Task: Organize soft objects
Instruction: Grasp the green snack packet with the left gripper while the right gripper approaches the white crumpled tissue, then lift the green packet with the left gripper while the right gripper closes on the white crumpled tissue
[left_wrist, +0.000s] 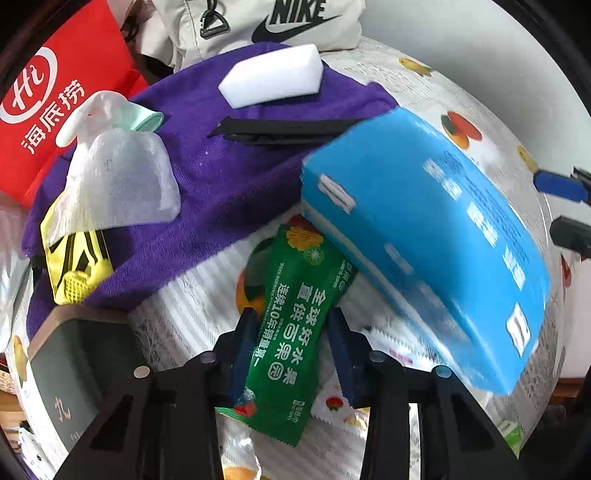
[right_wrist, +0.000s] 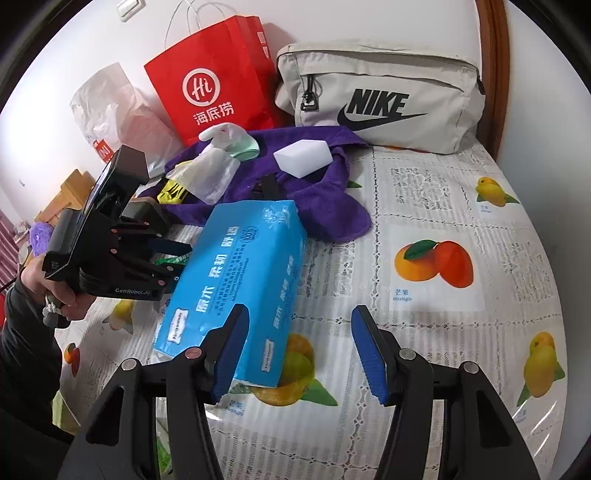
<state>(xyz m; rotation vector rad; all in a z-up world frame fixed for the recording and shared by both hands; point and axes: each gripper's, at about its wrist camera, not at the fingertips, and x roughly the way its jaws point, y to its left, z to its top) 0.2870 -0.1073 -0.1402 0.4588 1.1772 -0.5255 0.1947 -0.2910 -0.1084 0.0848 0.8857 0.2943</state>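
Note:
A green wet-wipe packet (left_wrist: 291, 332) lies on the fruit-print tablecloth (right_wrist: 424, 192), its far end under a blue tissue pack (left_wrist: 424, 236). My left gripper (left_wrist: 291, 325) has a finger on each side of the packet, close to its edges; contact cannot be told. The left gripper also shows in the right wrist view (right_wrist: 177, 258), beside the blue tissue pack (right_wrist: 240, 280). My right gripper (right_wrist: 299, 332) is open and empty, its left finger in front of the tissue pack. A purple towel (left_wrist: 221, 177) carries a white sponge (left_wrist: 273, 75), a white mesh pouch (left_wrist: 122, 177) and a black clip (left_wrist: 288, 129).
A red paper bag (right_wrist: 218, 81) and a beige Nike bag (right_wrist: 380, 99) stand at the back. A yellow item (left_wrist: 74, 266) and a dark box (left_wrist: 74, 369) sit at the left. A clear plastic bag (right_wrist: 110, 110) leans by the wall.

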